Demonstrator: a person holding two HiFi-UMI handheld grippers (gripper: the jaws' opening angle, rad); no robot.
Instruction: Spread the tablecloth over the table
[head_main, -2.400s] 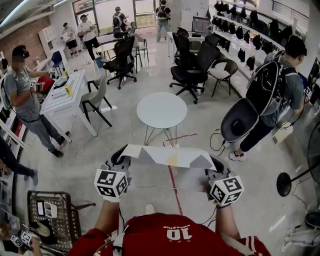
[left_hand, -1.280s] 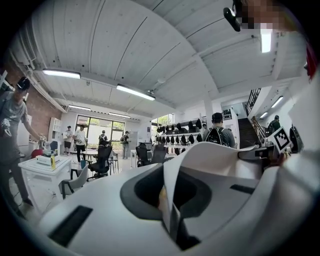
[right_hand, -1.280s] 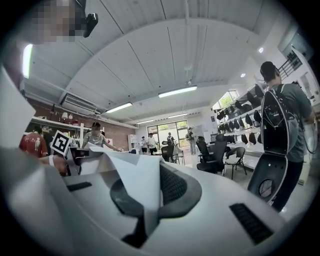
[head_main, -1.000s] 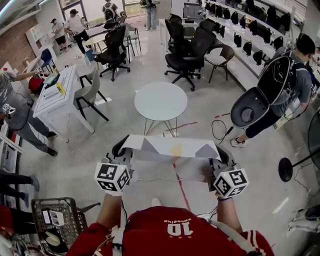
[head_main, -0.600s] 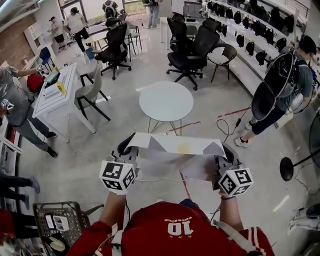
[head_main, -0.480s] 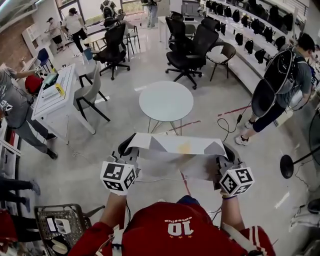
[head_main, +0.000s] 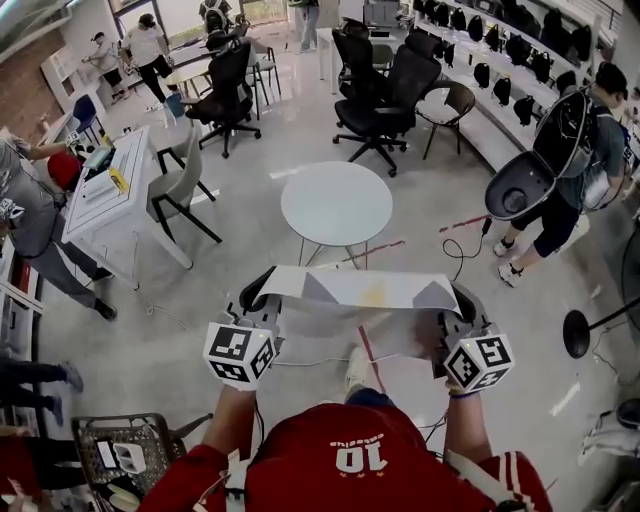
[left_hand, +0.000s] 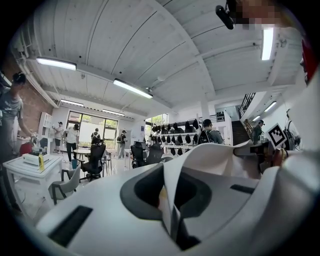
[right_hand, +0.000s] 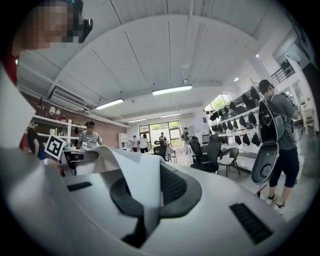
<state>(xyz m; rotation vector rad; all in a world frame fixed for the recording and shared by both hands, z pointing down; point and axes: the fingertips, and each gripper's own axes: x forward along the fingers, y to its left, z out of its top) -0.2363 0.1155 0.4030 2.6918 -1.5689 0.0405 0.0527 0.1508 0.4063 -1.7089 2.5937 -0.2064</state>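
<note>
Tablecloth (head_main: 350, 290) was up off the floor! In the head view we held it stretched as a white band between our two tools, with a faint yellow mark near its middle. The left gripper (head_main: 258, 298) had the nine o'clock end and the right gripper (head_main: 460, 305) the three o'clock end. The round table (head_main: 336, 203) stood uncovered at twelve o'clock, near the cloth but not touching it. Black office chairs (head_main: 385, 95) sat farther off at twelve, a white desk (head_main: 105, 195) at ten, and a person with a backpack (head_main: 570, 150) at two.

In the left gripper view, our jaws were pinched tight on a fold of the cloth, which rose from the closed tips and swept away toward two o'clock.

In the right gripper view it was the same story. The jaws were clamped together on the white fabric, and the sheet climbed out of them and ran off toward ten o'clock.
</note>
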